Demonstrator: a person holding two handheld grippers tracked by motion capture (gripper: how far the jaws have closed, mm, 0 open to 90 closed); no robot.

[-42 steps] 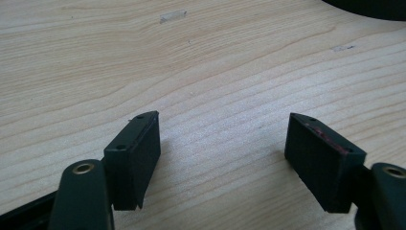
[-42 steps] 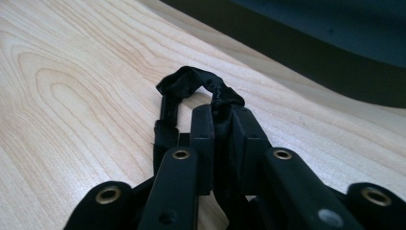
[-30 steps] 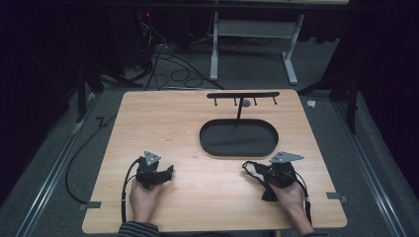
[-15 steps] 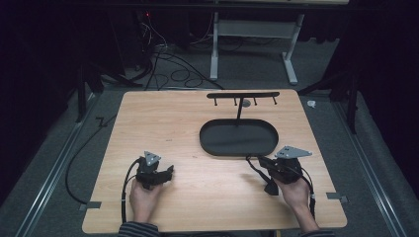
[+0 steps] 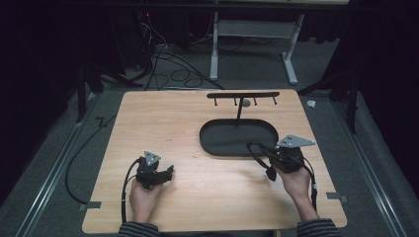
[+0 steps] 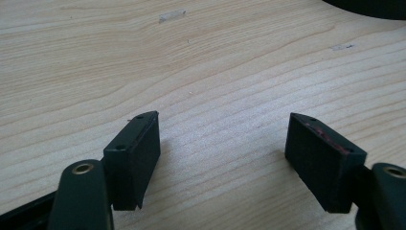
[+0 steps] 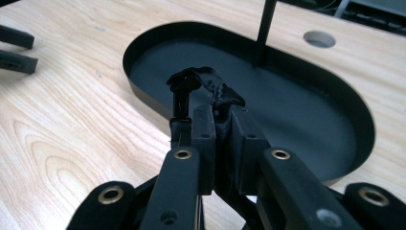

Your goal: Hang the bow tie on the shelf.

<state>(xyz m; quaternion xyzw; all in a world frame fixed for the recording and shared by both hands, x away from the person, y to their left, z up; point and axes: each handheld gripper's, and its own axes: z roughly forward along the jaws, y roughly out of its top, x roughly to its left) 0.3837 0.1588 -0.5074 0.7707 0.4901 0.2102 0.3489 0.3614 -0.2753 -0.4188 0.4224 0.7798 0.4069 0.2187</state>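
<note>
The right tool [image 5: 271,157] was clenched on a black strap [image 7: 206,86], its two jaws pressed together with the dark, crumpled band pinched between them. In the right gripper view the strap rose out of the closed jaws and bunched into a knot-like loop just above and beyond the tips, with a thin end hanging down on the left side of the jaws. In the high view part of the strap [image 5: 258,153] arced out from the tool toward the person's left, and a short piece dangled below it, over the desk [image 5: 163,123].

The tool and its strap hovered at the near rim of the black oval tray [image 5: 217,140], just at the tray's right end. The strap's bunched part lay in line with the tray's floor [image 7: 287,110] in the right gripper view. A thin black post [image 7: 264,28] stood in the tray's far side, carrying a bar with hooks [image 5: 242,95].

The left tool [image 5: 170,170] sat low over bare desk [image 6: 215,72], well apart from the tray, released, jaws spread wide with nothing between them.
</note>
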